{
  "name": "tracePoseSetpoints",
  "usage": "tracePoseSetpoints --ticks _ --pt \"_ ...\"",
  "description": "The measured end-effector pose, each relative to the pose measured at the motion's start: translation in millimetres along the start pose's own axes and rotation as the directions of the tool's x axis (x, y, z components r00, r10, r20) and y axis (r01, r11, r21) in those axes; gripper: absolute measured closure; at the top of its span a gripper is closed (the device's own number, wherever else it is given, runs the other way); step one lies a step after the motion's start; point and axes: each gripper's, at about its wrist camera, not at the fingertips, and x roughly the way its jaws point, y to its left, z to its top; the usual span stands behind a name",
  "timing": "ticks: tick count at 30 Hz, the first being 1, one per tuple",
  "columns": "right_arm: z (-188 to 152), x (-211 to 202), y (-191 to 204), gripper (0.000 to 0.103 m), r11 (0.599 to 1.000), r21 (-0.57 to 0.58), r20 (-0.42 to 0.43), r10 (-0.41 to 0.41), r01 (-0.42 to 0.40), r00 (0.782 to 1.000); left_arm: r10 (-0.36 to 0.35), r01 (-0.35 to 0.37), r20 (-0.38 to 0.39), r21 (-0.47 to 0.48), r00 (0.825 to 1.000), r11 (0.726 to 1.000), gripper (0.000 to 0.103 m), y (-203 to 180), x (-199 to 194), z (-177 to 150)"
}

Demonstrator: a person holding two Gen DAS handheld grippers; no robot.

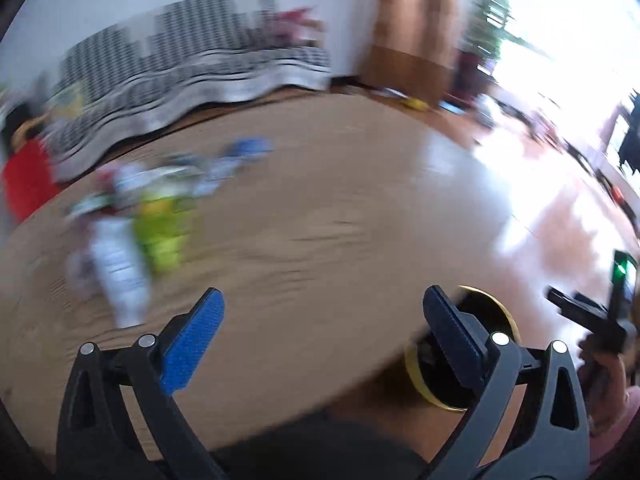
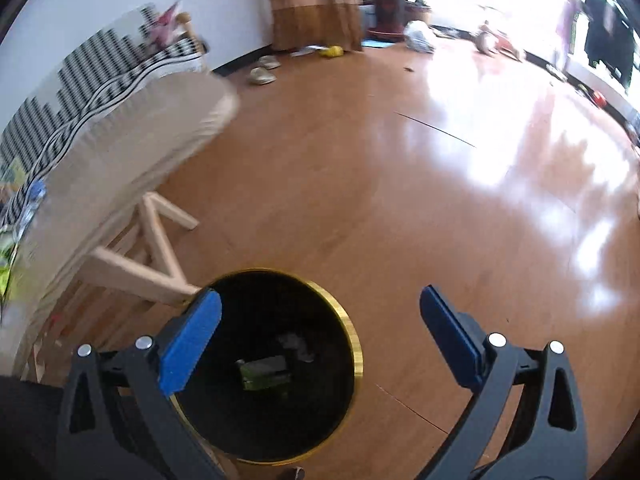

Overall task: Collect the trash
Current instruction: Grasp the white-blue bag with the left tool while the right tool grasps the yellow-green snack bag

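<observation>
Right claw (image 2: 320,316) gapes empty above the bin (image 2: 352,344).

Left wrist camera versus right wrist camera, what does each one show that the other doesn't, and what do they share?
Only the left wrist view shows the tabletop with blurred wrappers and the open, empty left gripper. Only the right wrist view looks into the bin, showing a green packet at the bottom, the table's wooden legs, and the open, empty right gripper. Both show the gold-rimmed bin and the striped sofa.
</observation>
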Motion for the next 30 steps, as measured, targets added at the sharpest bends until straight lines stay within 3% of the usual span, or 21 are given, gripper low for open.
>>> tracePoseSetpoints --ticks 3,6,8,9,12,14,15,20,23,26,28,29,30 --pt "15 -9 40 0.007 0.995 -0.073 0.003 0.070 -0.070 0.998 0.109 -0.107 0.010 -0.118 0.994 0.987 0.006 75 -7 -8" --pt "37 -22 103 0.007 0.966 -0.120 -0.011 0.231 -0.230 0.973 0.162 -0.165 -0.032 -0.232 0.986 0.959 0.006 135 -3 -20" --pt "51 -28 145 0.007 0.932 -0.138 -0.036 0.332 -0.334 0.942 0.152 -0.160 -0.053 -0.256 0.987 0.953 0.006 152 2 -22" --pt "59 -33 177 0.007 0.903 -0.159 -0.058 0.395 -0.399 0.917 0.149 -0.157 -0.054 -0.246 0.987 0.956 0.006 153 5 -21" --pt "67 -43 256 0.007 0.838 -0.238 -0.119 0.476 -0.490 0.871 0.098 -0.104 -0.041 -0.196 0.994 0.975 0.006 150 19 -18" --pt "65 -46 315 0.007 0.775 -0.284 -0.189 0.532 -0.565 0.825 0.077 -0.080 -0.026 -0.178 0.997 0.981 0.006 151 30 -11" --pt "63 -47 334 0.007 0.760 -0.296 -0.209 0.539 -0.578 0.816 0.077 -0.080 -0.029 -0.160 0.997 0.984 0.006 152 39 -7" --pt "56 -36 423 0.007 0.723 -0.362 -0.261 0.528 -0.589 0.808 0.093 -0.097 -0.033 -0.151 0.995 0.984 0.006 170 73 -3" --pt "50 -16 457 0.007 0.707 -0.399 -0.293 0.505 -0.583 0.812 0.059 -0.067 -0.047 -0.186 0.997 0.980 0.009 185 89 -2" --pt "40 -2 490 0.008 0.693 -0.451 -0.300 0.477 -0.563 0.826 0.016 -0.030 -0.071 -0.197 0.997 0.980 0.029 190 103 -1" --pt "32 5 499 0.015 0.680 -0.455 -0.309 0.485 -0.575 0.818 -0.008 -0.008 -0.077 -0.208 0.997 0.978 0.053 192 110 -1" --pt "30 9 505 0.019 0.676 -0.454 -0.312 0.490 -0.580 0.814 -0.017 0.001 -0.071 -0.215 0.997 0.977 0.057 193 111 -2" --pt "29 12 510 0.029 0.672 -0.452 -0.318 0.493 -0.587 0.810 -0.023 0.009 -0.063 -0.221 0.998 0.975 0.057 193 111 -4"
